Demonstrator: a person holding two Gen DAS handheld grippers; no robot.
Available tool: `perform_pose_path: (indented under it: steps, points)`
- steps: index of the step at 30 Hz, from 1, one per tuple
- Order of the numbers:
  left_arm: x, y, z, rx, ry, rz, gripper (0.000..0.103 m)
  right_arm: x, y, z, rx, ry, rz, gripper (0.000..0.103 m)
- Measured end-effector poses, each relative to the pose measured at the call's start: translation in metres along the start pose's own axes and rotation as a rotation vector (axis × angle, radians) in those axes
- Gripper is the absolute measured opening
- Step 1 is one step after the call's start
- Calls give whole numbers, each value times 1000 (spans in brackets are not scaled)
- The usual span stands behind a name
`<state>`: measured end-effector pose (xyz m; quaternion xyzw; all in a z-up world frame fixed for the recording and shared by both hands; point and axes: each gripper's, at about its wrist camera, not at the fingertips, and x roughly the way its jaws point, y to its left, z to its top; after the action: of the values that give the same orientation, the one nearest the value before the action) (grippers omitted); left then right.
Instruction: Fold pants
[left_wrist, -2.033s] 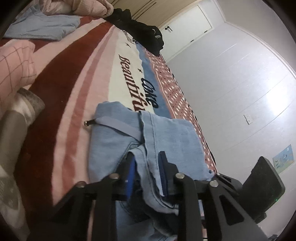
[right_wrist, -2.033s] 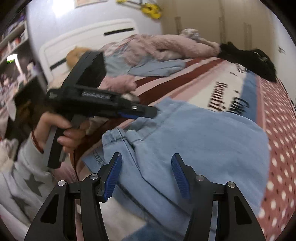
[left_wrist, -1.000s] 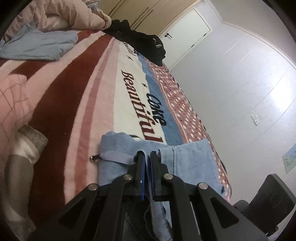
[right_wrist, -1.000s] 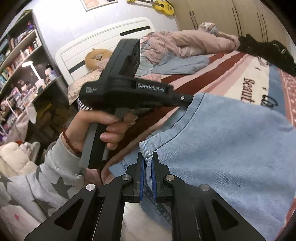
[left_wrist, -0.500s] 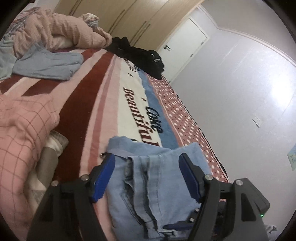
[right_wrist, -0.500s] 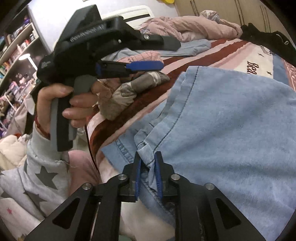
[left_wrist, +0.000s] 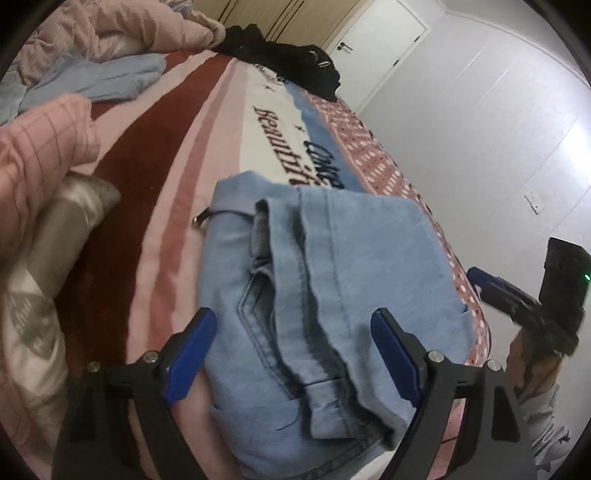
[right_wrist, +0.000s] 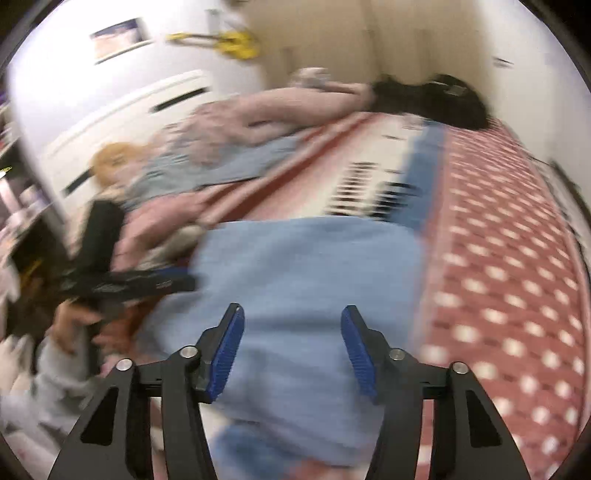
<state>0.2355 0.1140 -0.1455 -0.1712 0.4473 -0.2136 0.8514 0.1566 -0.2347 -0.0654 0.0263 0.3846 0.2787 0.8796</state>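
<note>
The light blue denim pants (left_wrist: 332, 288) lie folded in a compact bundle on the striped bed cover near the bed's front edge. My left gripper (left_wrist: 295, 347) is open and empty, just above the near end of the bundle. My right gripper (right_wrist: 291, 343) is open and empty, above the pants (right_wrist: 306, 280) in a blurred view. The left gripper tool shows at the left of the right wrist view (right_wrist: 125, 284); the right tool shows at the right of the left wrist view (left_wrist: 524, 302).
A pink checked garment (left_wrist: 33, 155) and a grey patterned cloth (left_wrist: 48, 258) lie left of the pants. A blue garment (left_wrist: 99, 79), pink bedding (left_wrist: 122, 33) and black clothes (left_wrist: 291, 70) lie further up the bed. The wall (left_wrist: 480, 122) and a door are on the right.
Both grippers were shut on the pants' edge a second ago. The left opened first, the right has now let go too. Both have pulled back; the right is moving fast.
</note>
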Motion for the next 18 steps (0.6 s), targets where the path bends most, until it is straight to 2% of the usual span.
perform_pose_path:
  steps: [2,3,8,14,16,18]
  points:
    - [2,2,-1,1,13,12,83,5,-24,-4,50,27,-49,56]
    - [4,3,0,-4,24,9,83,8,-35,-7,75,43,-47,56]
    - [19,15,2,-54,81,-45,86,36,-78,-23,249,134,133,56]
    - [31,15,4,-82,116,-140,86,60,-94,-33,334,166,323,56]
    - [36,13,4,-91,129,-168,81,67,-95,-34,346,162,345,55]
    - [39,7,4,-88,134,-162,74,69,-93,-37,356,153,360,52]
